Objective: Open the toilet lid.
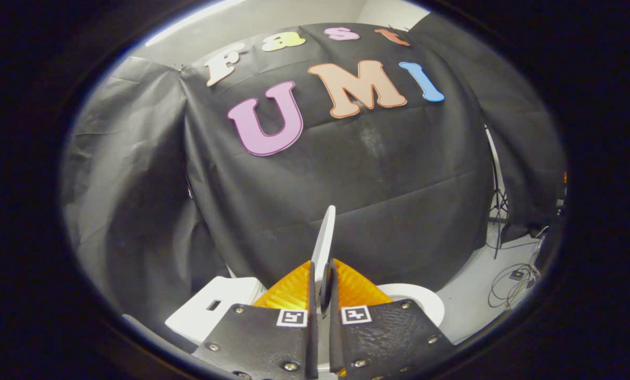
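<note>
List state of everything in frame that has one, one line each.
toilet lid: raised, standing on edge between the fingers.
gripper: shut on the toilet lid's edge.
toilet seat: down, uncovered.
toilet tank: top on.

White toilet lid (325, 237) stands raised, nearly upright, seen edge-on; it rises above the white toilet bowl (420, 301), clamped between the jaws.
</note>
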A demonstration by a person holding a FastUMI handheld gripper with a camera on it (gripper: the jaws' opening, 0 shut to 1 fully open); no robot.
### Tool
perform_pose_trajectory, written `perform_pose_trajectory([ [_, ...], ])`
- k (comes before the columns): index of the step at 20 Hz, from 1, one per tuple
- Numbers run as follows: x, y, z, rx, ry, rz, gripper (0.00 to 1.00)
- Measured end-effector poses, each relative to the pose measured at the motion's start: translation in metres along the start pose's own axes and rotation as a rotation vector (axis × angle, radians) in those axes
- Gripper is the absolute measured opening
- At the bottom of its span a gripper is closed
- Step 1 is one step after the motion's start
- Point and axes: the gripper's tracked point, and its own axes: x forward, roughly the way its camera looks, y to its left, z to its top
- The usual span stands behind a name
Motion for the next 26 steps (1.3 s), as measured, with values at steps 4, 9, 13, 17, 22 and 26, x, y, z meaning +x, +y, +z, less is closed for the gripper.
perform_pose_trajectory([
  [4, 0.005, 0.029, 0.001, 0.006, -0.021, 0.052, 0.09],
  [9, 0.008, 0.067, 0.002, -0.052, -0.014, 0.093, 0.11],
  [13, 0.014, 0.100, -0.006, -0.106, -0.011, 0.128, 0.13],
  [17, 0.012, 0.128, -0.012, -0.125, -0.011, 0.155, 0.15],
  [22, 0.015, 0.159, -0.019, -0.133, -0.007, 0.204, 0.16],
  [26, 0.015, 0.182, -0.027, -0.153, 0.008, 0.236, 0.16],
])
